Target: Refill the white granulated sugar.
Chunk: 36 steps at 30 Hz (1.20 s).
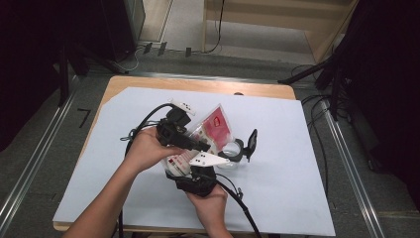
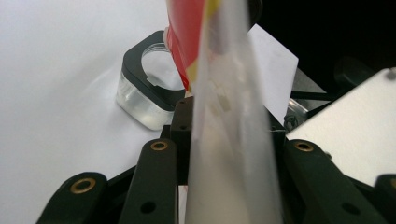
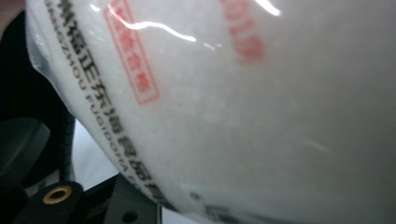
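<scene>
Glossy plastic bag (image 1: 210, 130), clear square jar (image 1: 233, 151).

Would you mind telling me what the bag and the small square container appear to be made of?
The bag looks like thin glossy plastic film: it is translucent, shows glare streaks and carries red and black print. The container seems to be clear hard plastic or glass, with a see-through body, under a matt black top, probably plastic.

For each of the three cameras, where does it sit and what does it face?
High view: above the person's side, looking down on the table; forearms, left gripper and right gripper show.
Left gripper view: along its black jaws, shut on the bag, toward the clear jar.
Right gripper view: pressed close to the bag's printed white side.
All three share the bag.
</scene>
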Motion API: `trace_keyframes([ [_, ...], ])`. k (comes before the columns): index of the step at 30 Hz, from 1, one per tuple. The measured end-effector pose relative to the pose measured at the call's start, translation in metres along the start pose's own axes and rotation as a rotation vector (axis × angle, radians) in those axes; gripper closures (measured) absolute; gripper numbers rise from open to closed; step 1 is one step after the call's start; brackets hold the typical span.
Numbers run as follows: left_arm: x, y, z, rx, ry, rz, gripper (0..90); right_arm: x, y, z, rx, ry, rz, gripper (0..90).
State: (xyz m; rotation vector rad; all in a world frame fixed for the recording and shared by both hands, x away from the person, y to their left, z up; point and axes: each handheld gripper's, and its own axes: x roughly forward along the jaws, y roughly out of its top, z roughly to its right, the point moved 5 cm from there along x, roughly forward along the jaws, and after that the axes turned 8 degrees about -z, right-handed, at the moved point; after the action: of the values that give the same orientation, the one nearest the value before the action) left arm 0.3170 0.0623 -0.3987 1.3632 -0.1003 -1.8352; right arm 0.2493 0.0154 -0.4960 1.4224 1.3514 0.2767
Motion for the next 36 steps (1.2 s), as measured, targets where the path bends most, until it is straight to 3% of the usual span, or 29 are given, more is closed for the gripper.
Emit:
trace_keyframes([
  [4, -0.002, -0.002, -0.002, -0.021, -0.001, -0.019, 72.9, 0.0, -0.001, -0.001, -0.007, -0.001, 0.002, 61.0],
  [6, -0.003, -0.002, -0.003, -0.026, -0.007, -0.021, 74.4, 0.0, -0.002, -0.002, -0.038, -0.024, -0.012, 60.9],
  [11, -0.005, 0.002, -0.002, -0.015, 0.004, 0.01, 75.4, 0.0, 0.0, -0.006, -0.088, -0.041, -0.029, 60.8],
  [17, -0.003, 0.005, 0.001, -0.069, 0.016, -0.019, 76.5, 0.004, 0.001, -0.013, -0.147, -0.075, -0.054, 56.1],
  [21, -0.001, 0.006, 0.001, -0.089, 0.015, -0.018, 74.6, 0.005, 0.001, -0.013, -0.128, -0.075, -0.058, 58.4],
  [26, 0.0, 0.007, 0.001, -0.08, 0.008, -0.021, 71.5, 0.006, 0.0, -0.011, -0.093, -0.055, -0.065, 61.4],
  [31, -0.005, 0.008, 0.002, -0.089, -0.004, -0.005, 67.4, 0.004, 0.0, -0.005, -0.03, -0.035, -0.039, 62.2],
  [33, -0.006, 0.006, 0.003, -0.089, -0.01, -0.011, 68.6, 0.002, 0.0, -0.004, -0.038, -0.058, -0.043, 62.4],
  [36, -0.009, 0.006, 0.003, -0.09, -0.003, -0.023, 71.0, 0.001, 0.0, -0.005, -0.038, -0.051, -0.035, 62.5],
])
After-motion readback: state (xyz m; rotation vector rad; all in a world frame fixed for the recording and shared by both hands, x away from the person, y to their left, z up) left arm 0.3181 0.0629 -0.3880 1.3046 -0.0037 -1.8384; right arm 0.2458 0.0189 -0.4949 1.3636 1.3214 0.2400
